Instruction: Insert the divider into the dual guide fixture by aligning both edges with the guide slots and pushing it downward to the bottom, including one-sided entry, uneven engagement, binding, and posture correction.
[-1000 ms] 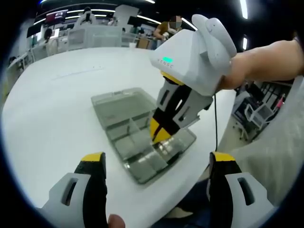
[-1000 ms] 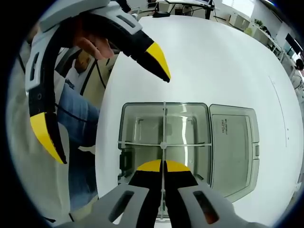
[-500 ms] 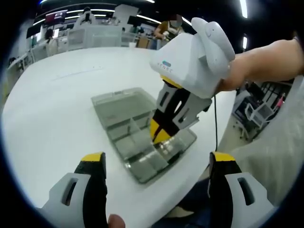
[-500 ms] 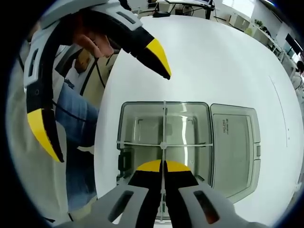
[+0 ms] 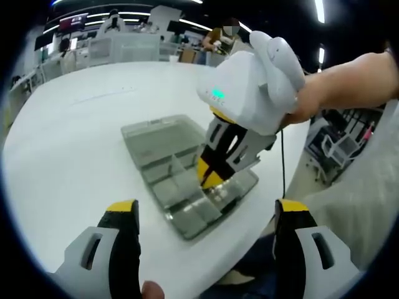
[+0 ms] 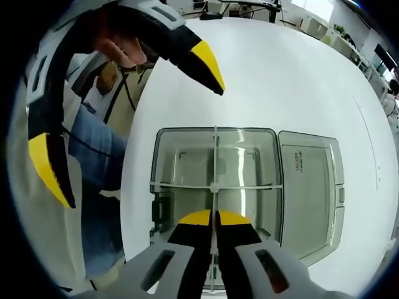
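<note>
Right hand-held gripper [image 6: 214, 219] pinching divider [image 6: 215, 163], left hand-held gripper [image 5: 206, 212] spread, lid label unreadable

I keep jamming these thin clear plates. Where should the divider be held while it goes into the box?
By its top edge, from straight above, as the right gripper does. The divider stands upright on edge in the clear box, so only that thin upper edge is free.
</note>
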The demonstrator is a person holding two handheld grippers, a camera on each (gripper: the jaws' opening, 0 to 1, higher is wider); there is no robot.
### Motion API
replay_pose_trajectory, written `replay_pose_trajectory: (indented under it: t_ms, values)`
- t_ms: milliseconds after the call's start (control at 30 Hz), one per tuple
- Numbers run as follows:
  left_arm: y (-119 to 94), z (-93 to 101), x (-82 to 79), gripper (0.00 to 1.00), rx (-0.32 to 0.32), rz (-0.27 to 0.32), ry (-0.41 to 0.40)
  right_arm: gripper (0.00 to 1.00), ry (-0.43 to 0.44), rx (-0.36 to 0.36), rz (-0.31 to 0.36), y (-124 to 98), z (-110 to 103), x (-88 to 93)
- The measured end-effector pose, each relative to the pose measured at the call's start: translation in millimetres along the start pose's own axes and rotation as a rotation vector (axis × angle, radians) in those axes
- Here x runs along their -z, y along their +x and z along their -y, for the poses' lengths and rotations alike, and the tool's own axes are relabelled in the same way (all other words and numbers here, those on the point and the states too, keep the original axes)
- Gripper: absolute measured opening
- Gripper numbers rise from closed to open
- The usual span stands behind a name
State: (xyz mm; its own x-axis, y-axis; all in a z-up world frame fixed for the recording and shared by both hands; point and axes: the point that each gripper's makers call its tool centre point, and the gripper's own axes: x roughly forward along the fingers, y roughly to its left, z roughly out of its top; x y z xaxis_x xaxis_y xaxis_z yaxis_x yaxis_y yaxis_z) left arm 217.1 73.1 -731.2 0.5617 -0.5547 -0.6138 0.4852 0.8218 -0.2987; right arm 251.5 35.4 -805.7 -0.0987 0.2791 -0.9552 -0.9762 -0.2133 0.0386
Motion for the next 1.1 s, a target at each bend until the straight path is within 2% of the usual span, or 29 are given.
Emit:
replay_pose_trajectory:
  t_ms: [300,1100]
  values:
    - [1.1,0.8,2.2,0.87,0.001,-0.003,-0.003,0.01,0.011,0.000,0.025,-2.2,2.3,-1.7]
    - [1.0,-0.5,4.7,0.87,-0.003,0.003,-0.016,0.09,0.035,0.001,0.038,0.2,3.3,-2.5]
